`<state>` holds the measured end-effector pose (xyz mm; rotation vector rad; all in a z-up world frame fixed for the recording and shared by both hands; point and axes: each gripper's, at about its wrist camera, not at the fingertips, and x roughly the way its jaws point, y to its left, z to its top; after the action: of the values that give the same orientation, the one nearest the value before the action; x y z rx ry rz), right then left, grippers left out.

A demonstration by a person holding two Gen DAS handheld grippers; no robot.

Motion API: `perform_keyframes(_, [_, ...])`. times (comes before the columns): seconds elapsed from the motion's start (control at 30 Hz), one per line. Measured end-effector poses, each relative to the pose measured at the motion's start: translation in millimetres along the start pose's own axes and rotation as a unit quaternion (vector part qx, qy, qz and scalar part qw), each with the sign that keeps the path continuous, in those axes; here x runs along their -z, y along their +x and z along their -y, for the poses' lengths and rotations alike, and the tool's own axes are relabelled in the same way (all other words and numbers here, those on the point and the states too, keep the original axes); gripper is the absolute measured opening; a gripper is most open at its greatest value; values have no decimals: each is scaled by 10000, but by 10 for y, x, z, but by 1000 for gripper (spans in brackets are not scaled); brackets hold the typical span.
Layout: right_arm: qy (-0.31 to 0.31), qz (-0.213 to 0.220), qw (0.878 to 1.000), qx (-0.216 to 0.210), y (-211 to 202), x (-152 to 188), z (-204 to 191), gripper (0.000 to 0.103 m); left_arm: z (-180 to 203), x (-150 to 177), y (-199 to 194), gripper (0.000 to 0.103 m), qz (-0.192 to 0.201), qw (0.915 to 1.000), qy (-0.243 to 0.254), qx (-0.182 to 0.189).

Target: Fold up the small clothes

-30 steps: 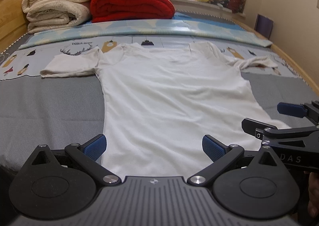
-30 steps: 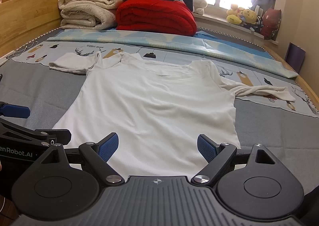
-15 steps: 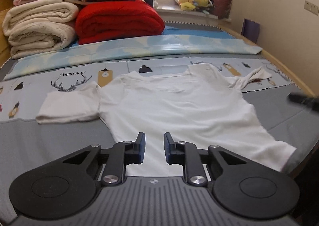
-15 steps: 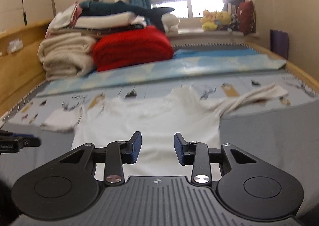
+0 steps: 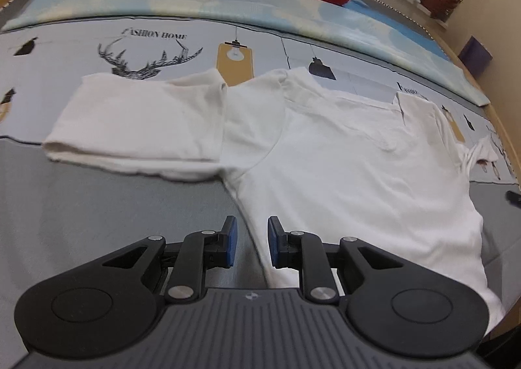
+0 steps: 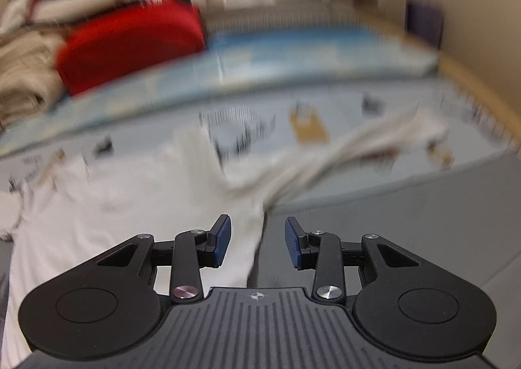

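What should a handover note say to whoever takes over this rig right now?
Left gripper: partly open, empty, over the shirt's left side edge.
Right gripper: partly open, empty, over the right side edge; that view is blurred.
White T-shirt: flat on the bed, both sleeves out; the right sleeve looks bunched.
Done: shirt laid out.
Left: every fold, probably the sides and sleeves first.

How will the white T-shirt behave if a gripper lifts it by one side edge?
The white T-shirt will probably droop: it lies flat with soft wrinkles and its left sleeve is folded over. It looks thin, so likely light. It may drag on the bedsheet rather than slide.
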<state>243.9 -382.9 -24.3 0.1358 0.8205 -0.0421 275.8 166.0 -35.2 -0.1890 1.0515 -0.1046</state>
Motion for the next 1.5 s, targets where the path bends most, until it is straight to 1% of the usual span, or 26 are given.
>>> perform_keyframes(0.03, [88, -157, 9998, -51, 158, -39, 20, 41, -15, -48, 70, 22, -64, 10000, -45, 19])
perform_keyframes(0.07, [131, -223, 9996, -62, 284, -76, 32, 46, -44, -93, 153, 22, -167, 9998, -137, 51])
perform_keyframes(0.1, [157, -278, 9995, -42, 424, -102, 44, 48, -52, -119, 235, 22, -262, 9994, -230, 82])
perform_keyframes(0.2, [246, -675, 9974, 37, 840, -134, 70, 49, -103, -198, 459, 25, -500, 9974, -505, 100])
perform_keyframes(0.27, [275, -879, 9957, -30, 1049, -132, 83, 53, -149, -240, 577, 32, -609, 9957, -688, 131])
perform_keyframes(0.3, [300, -939, 9951, -44, 1135, -147, 98, 54, -166, -266, 637, 35, -655, 9947, -780, 167])
perform_keyframes(0.33, [342, -984, 9945, -53, 1222, -174, 108, 55, -186, -287, 692, 41, -715, 9933, -879, 210])
perform_keyframes(0.43, [591, -1033, 9929, -71, 1426, -227, 160, 55, -189, -367, 826, 42, -752, 9922, -969, 240])
perform_keyframes(0.5, [686, -950, 9930, -136, 1512, -273, 156, 57, -197, -413, 921, 42, -761, 9919, -999, 184])
perform_keyframes(0.53, [668, -881, 9937, -165, 1538, -300, 143, 55, -207, -434, 957, 41, -732, 9918, -1035, 162])
perform_keyframes(0.57, [635, -811, 9945, -179, 1570, -323, 123, 45, -202, -460, 979, 37, -673, 9921, -1048, 134])
perform_keyframes(0.6, [619, -754, 9950, -194, 1584, -344, 120, 38, -191, -492, 985, 31, -568, 9933, -1009, 63])
perform_keyframes(0.63, [610, -713, 9954, -176, 1624, -370, 111, 24, -187, -530, 1009, 23, -515, 9942, -939, 17])
perform_keyframes(0.67, [607, -669, 9958, -125, 1653, -391, 105, 12, -180, -550, 1027, 18, -477, 9948, -897, 2])
perform_keyframes(0.77, [789, -553, 9952, -150, 1723, -463, 125, 7, -184, -607, 1047, 12, -340, 9956, -873, -28])
perform_keyframes(0.9, [948, -156, 9953, -97, 1729, -614, 133, 6, -258, -708, 907, 12, 190, 9953, -937, -142])
perform_keyframes(0.97, [1143, 104, 9933, -101, 1701, -704, 159, 6, -299, -755, 845, 13, 313, 9938, -1064, -40])
perform_keyframes(1.03, [1241, 174, 9921, -19, 1703, -762, 153, 8, -323, -763, 822, 16, 170, 9928, -1173, 170])
perform_keyframes(1.07, [1220, 86, 9925, 39, 1728, -774, 141, 15, -310, -746, 828, 20, 26, 9928, -1168, 256])
perform_keyframes(1.1, [1181, -58, 9930, 19, 1755, -768, 123, 18, -292, -720, 827, 22, -134, 9931, -1110, 350])
perform_keyframes(1.13, [1141, -264, 9931, -43, 1787, -749, 109, 30, -267, -709, 821, 26, -211, 9936, -1037, 389])
perform_keyframes(1.17, [1091, -454, 9929, -133, 1803, -715, 95, 38, -228, -683, 785, 26, -248, 9947, -917, 389])
perform_keyframes(1.23, [887, -647, 9938, -182, 1770, -639, 54, 43, -151, -641, 707, 26, -271, 9964, -699, 383])
perform_keyframes(1.33, [531, -800, 9951, -247, 1592, -526, 11, 43, -34, -540, 538, 26, -171, 9990, -410, 103])
perform_keyframes(1.43, [289, -764, 9964, -222, 1307, -427, 38, 43, 129, -455, 367, 26, -24, 9996, 0, -270])
perform_keyframes(1.5, [88, -740, 9970, -190, 1075, -366, 52, 43, 221, -369, 203, 26, 85, 9990, 123, -418])
